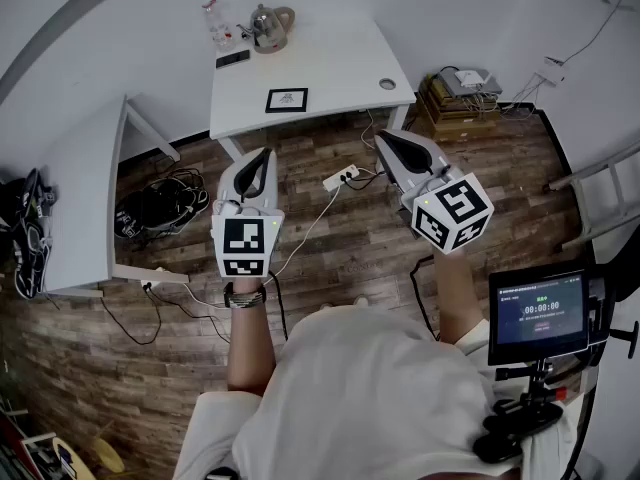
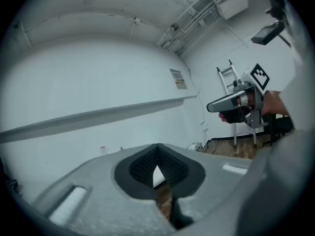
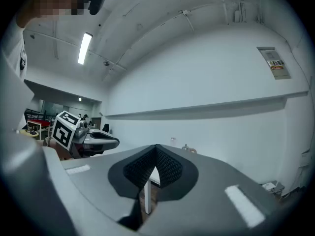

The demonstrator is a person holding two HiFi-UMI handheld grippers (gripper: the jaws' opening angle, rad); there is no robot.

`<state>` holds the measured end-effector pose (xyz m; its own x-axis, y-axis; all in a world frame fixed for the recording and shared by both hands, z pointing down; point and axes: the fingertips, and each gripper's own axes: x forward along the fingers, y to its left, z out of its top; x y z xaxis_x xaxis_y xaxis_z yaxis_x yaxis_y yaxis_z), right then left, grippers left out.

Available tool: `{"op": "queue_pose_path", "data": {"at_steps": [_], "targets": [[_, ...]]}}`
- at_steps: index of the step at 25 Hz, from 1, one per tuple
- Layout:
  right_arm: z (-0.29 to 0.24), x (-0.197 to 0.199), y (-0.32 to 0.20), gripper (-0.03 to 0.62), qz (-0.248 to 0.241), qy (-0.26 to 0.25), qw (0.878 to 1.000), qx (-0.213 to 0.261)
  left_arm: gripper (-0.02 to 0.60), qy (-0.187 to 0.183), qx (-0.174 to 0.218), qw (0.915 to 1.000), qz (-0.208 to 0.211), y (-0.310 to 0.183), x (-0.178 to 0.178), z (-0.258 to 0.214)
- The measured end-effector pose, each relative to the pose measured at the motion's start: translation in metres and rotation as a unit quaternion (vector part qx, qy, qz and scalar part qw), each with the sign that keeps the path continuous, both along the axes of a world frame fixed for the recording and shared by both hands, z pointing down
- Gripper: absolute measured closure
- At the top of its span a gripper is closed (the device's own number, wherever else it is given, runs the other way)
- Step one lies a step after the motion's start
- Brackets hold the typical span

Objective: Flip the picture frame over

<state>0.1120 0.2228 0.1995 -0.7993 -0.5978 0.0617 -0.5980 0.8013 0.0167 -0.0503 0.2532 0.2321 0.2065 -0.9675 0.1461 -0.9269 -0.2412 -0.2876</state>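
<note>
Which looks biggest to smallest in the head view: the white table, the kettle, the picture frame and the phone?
1. white table, by far the largest
2. kettle and picture frame: they look about alike, so I won't rank them
3. phone, smallest

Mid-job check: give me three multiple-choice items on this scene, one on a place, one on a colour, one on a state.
1. Where is the picture frame?
A. On the white table, near its front edge
B. On the wooden floor
C. Against the ladder

2. Its border colour?
A. Red
B. Black
C. Yellow

3. The left hand-held gripper is:
A. Wide open
B. Shut on the frame
C. Shut, empty

Answers: A, the head view shows it lying on the table; B, a dark border rings the pale print; C, its jaws meet with nothing between.
</note>
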Motion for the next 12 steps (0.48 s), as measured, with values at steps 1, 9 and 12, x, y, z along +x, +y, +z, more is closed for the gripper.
{"op": "queue_pose_path", "data": {"at_steps": [1, 9, 12], "targets": [[0.001, -0.001, 0.0, 0.593, -0.002, 0.0, 1.0, 0.0, 0.58, 0.0, 0.0, 1.0, 0.0, 0.0, 0.0, 0.001], [0.01, -0.003, 0.005, 0.592, -0.004, -0.01, 1.0, 0.001, 0.58, 0.002, -0.005, 1.0, 0.0, 0.006, 0.004, 0.014], [0.017, -0.002, 0.007, 0.592, -0.001, -0.003, 1.0, 0.006, 0.58, 0.002, -0.01, 0.9999, -0.005, 0.01, 0.003, 0.025]]}}
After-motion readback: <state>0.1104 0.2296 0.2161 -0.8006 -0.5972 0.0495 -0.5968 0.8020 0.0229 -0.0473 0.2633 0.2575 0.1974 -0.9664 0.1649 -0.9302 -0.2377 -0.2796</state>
